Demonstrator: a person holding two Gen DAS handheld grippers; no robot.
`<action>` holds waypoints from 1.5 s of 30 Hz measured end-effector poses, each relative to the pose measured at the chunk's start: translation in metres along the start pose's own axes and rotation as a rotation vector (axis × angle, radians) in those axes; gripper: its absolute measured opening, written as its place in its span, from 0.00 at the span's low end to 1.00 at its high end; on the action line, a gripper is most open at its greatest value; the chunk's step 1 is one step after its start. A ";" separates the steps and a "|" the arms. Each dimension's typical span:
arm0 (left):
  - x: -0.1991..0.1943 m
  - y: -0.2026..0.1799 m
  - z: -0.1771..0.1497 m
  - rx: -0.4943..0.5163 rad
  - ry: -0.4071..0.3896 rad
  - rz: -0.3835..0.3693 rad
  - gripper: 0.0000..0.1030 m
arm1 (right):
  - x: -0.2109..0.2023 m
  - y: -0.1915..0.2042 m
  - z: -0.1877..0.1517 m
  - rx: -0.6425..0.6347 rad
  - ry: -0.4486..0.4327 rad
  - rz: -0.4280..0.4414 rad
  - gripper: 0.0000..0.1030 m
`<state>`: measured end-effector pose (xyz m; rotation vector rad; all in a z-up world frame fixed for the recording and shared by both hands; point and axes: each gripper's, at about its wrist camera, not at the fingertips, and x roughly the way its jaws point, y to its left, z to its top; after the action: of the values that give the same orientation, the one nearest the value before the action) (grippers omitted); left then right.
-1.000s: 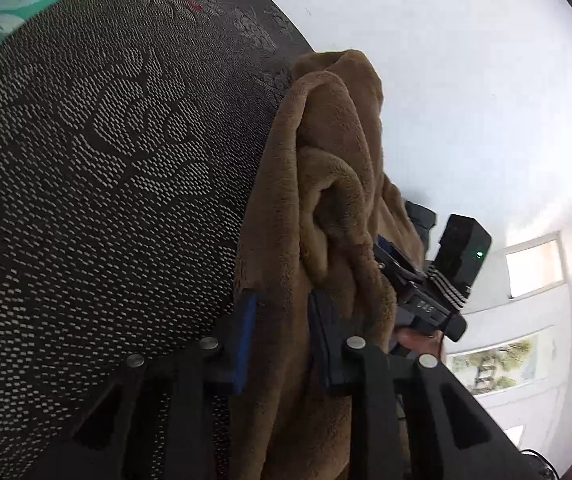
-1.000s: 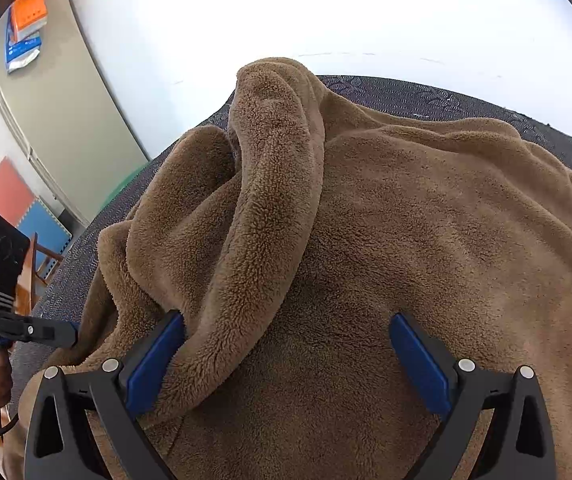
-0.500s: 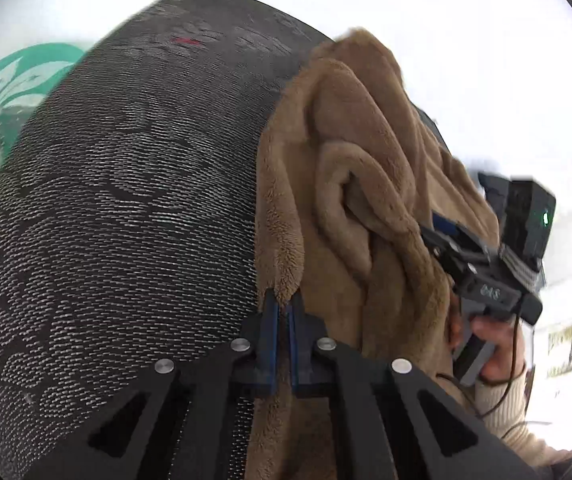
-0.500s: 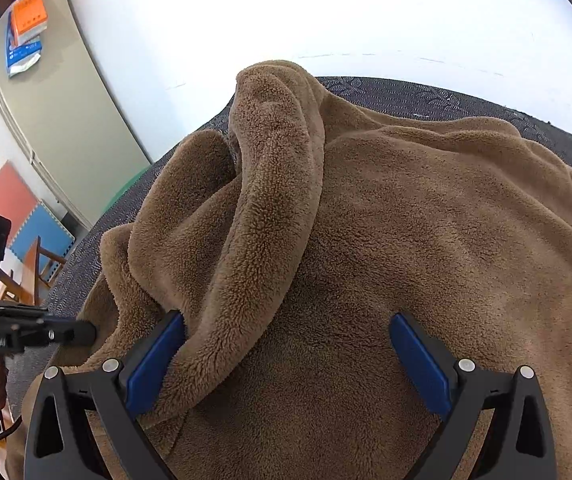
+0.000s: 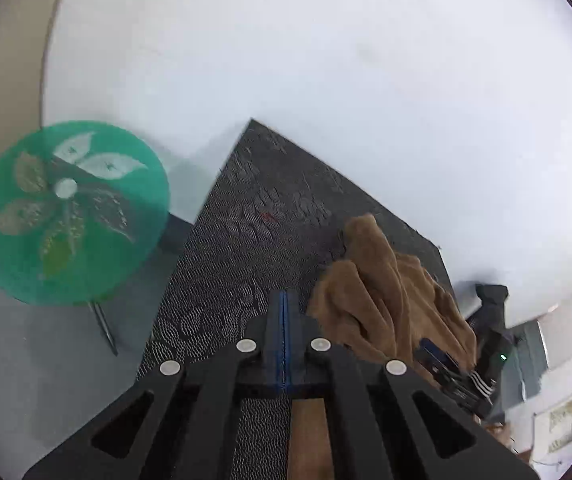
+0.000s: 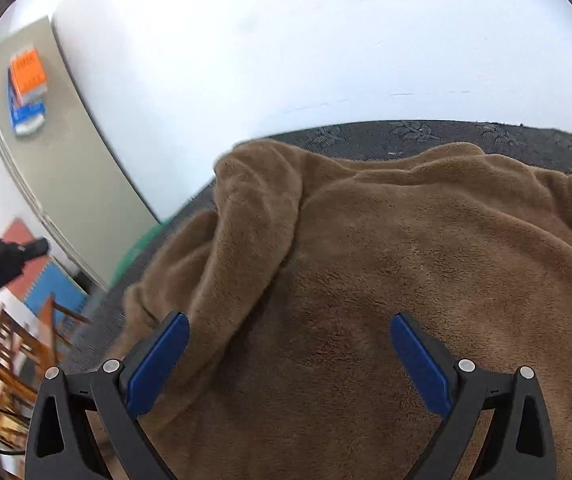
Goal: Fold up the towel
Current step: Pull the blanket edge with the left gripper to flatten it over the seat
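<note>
A brown fleece towel lies bunched on the table's dark patterned cloth. My left gripper is shut, raised above the cloth just left of the heap, with no towel showing between its pads. A brown strip under its fingers cannot be identified. In the right wrist view the towel fills the foreground. My right gripper stands open over it, one blue pad beside a raised fold. The left gripper is blurred at far left, and no cloth reaches it. The right gripper's black housing shows behind the heap.
A green round disc with a leaf pattern stands left of the table, on the grey floor. A beige cabinet carries orange and blue books. Wooden chairs and red and blue mats are at lower left. A white wall is behind.
The left gripper shut at the towel's edge, then rose and drew back, so the heap now looks smaller and farther. The right gripper stayed open and tipped up slightly.
</note>
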<state>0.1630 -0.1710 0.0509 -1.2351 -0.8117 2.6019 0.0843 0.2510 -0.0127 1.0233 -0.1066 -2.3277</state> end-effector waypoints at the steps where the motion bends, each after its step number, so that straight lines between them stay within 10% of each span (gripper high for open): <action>1: 0.013 -0.005 -0.001 0.012 0.036 -0.003 0.01 | 0.005 0.001 0.000 0.002 0.021 0.000 0.99; 4: 0.055 -0.001 -0.017 0.005 0.146 -0.038 0.13 | 0.010 -0.004 0.001 0.018 0.040 0.005 0.99; 7: 0.070 -0.006 -0.037 -0.007 0.204 -0.075 0.73 | 0.012 -0.009 0.001 0.040 0.046 0.005 0.99; 8: 0.073 -0.008 -0.043 -0.005 0.214 -0.084 0.78 | 0.012 -0.011 0.000 0.048 0.048 0.006 0.99; 17: 0.093 -0.049 -0.074 0.233 0.247 0.014 0.75 | 0.016 -0.015 0.002 0.073 0.054 0.013 0.99; 20: 0.095 -0.062 -0.083 0.285 0.279 0.030 0.22 | 0.015 -0.016 0.002 0.079 0.048 0.017 0.99; 22: 0.102 -0.059 -0.088 0.298 0.272 0.058 0.11 | 0.014 -0.017 0.001 0.084 0.045 0.018 0.99; 30: 0.037 -0.038 -0.056 0.235 0.098 0.147 0.06 | 0.010 -0.026 0.001 0.122 0.014 0.023 0.99; 38: -0.031 0.015 -0.002 0.217 -0.220 0.457 0.06 | 0.009 -0.027 0.002 0.125 0.004 0.024 0.99; 45: -0.057 0.046 0.034 0.192 -0.316 0.671 0.06 | 0.012 -0.025 0.002 0.115 0.016 0.014 0.99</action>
<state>0.1787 -0.2437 0.0821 -1.2099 -0.1708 3.3654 0.0641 0.2648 -0.0268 1.0935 -0.2426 -2.3227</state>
